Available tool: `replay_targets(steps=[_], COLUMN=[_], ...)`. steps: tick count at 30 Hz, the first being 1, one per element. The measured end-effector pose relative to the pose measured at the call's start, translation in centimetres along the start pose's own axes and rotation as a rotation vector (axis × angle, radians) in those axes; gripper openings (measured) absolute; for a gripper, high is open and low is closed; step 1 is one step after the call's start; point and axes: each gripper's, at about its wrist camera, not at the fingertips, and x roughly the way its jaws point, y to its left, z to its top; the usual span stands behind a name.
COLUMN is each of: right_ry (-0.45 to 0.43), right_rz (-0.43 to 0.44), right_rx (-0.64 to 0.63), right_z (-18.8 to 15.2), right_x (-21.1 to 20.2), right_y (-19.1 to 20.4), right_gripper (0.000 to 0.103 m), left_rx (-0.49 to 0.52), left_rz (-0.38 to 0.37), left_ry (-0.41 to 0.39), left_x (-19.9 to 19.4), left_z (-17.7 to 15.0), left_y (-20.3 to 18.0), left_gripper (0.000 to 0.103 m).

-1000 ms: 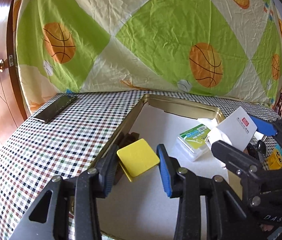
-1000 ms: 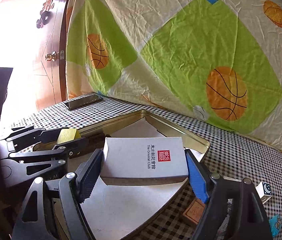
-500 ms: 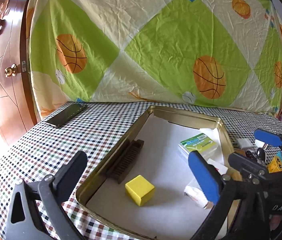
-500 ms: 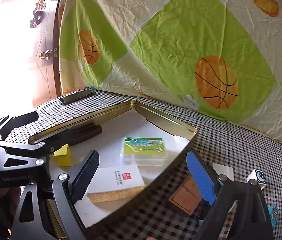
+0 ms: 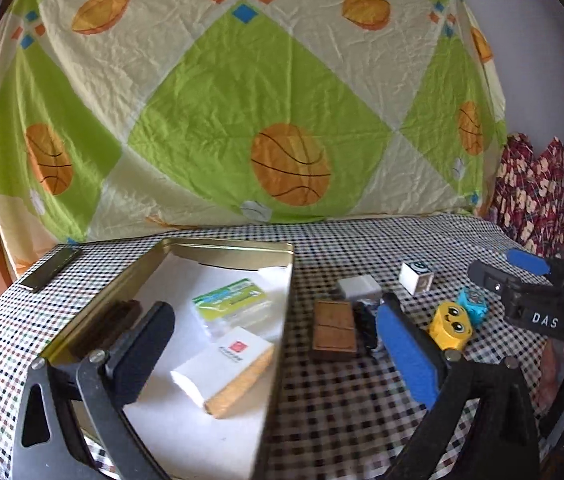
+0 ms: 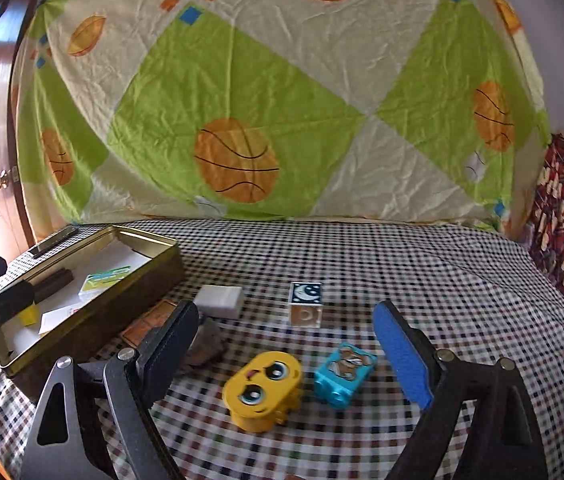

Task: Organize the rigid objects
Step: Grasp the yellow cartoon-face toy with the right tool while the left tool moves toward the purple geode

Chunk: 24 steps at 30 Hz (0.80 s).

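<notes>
Right gripper [image 6: 282,350], fingers spread wide and holding nothing, frames the yellow plastic face-printed toy block [image 6: 262,390] and, just beside it, the blue plastic bear-printed block [image 6: 345,374], at lower centre on the checkered-cloth bench [image 6: 421,280]. Left gripper [image 5: 274,354], fingers likewise apart and empty, hangs over the right wall of the gold rectangular metal tin [image 5: 218,246], which already holds the white card box [image 5: 224,364] and the green-labelled clear plastic case [image 5: 230,300]. Judged risk: because the two blocks lie so close, closing on the yellow one may nudge or catch the blue one, and its rounded sides may slip from the pads.
</notes>
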Motion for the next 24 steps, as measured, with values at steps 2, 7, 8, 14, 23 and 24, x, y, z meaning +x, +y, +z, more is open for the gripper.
replay_targets(steps=[2,7,8,14,23,24], right_ry=[0.009,0.039,0.051,0.154,0.297,0.298], right_rz=[-0.012,0.003,0.013,0.100,0.118,0.114], right_rx=[0.023,0.069,0.061,-0.045,-0.129,-0.130], right_z=[-0.2,-0.4,-0.4,-1.0,-1.9,-1.9], right_x=[0.1,0.4,0.6,1.9,4.5,4.6], right_y=[-1.2,-2.9,-2.8,-0.2,1.8,1.9], right_gripper=[0.089,0.080,0.080,0.077,0.069,0.069], left_rx=[0.034,0.092,0.095,0.109,0.069,0.071], left_rz=[-0.028,-0.066,-0.079,-0.103,-0.103,-0.107], left_ry=[0.026,0.084,0.098,0.160,0.180,0.183], left_x=[0.8,2.9,3.3,5.0,5.5,5.6], left_z=[-0.1,0.1,0.3,0.1,-0.2,-0.2], left_y=[-1.9,-5.2,-5.7,-6.7,-5.7,-5.6], left_gripper=[0.102,0.094,0.092,0.076,0.076,0.076])
